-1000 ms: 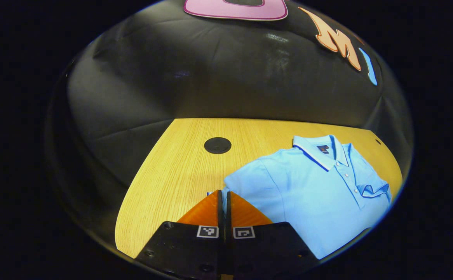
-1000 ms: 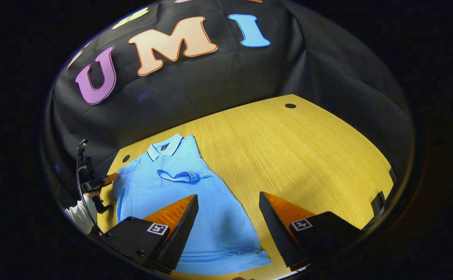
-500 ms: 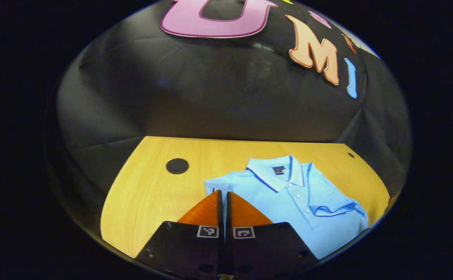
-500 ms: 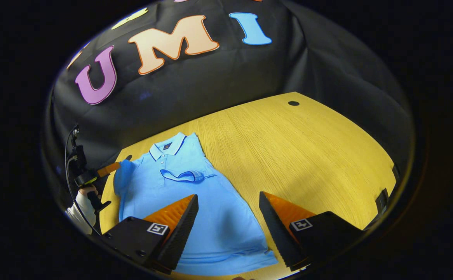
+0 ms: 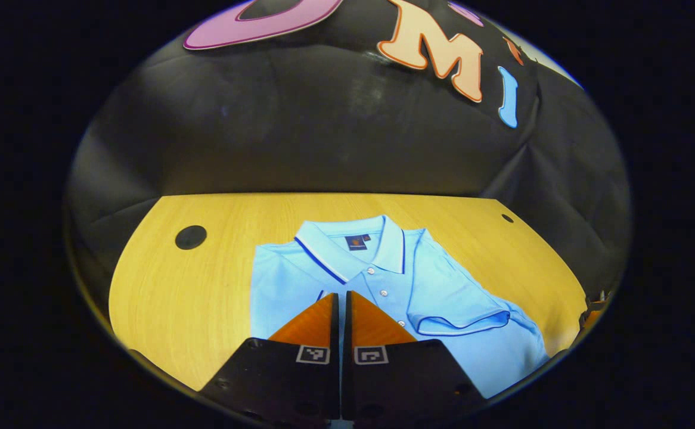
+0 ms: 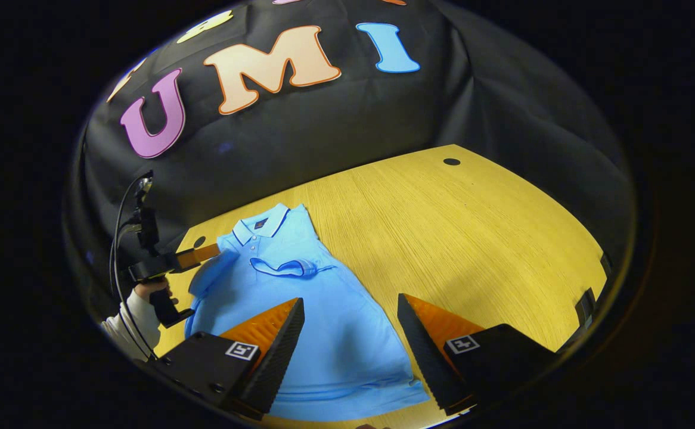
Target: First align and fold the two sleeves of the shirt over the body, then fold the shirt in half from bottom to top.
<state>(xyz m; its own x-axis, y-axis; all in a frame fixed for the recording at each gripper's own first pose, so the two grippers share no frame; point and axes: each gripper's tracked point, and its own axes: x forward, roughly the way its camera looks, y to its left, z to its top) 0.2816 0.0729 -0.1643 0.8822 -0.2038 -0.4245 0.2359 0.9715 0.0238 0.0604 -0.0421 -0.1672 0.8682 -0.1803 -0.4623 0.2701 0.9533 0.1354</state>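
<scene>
Since the earlier frames, the left gripper [image 5: 340, 298] has carried one sleeve [image 6: 207, 275] inward, so that sleeve now rises off the desk at the left of the right gripper view, and the light blue polo shirt [image 5: 383, 286] sits nearer the centre of the left gripper view. Its fingers are pressed together at the bottom centre of that view, with a sliver of blue cloth at their tips; in the right gripper view the same gripper [image 6: 213, 255] meets the lifted sleeve, held by a hand [image 6: 154, 292] in a white sleeve. The other sleeve [image 5: 464, 316] lies folded across the shirt's chest. The shirt rests flat on the yellow wooden desk [image 6: 472, 226], collar toward the black booth wall. The right gripper [image 6: 350, 310] hovers above the shirt's lower hem, fingers spread wide, holding nothing.
</scene>
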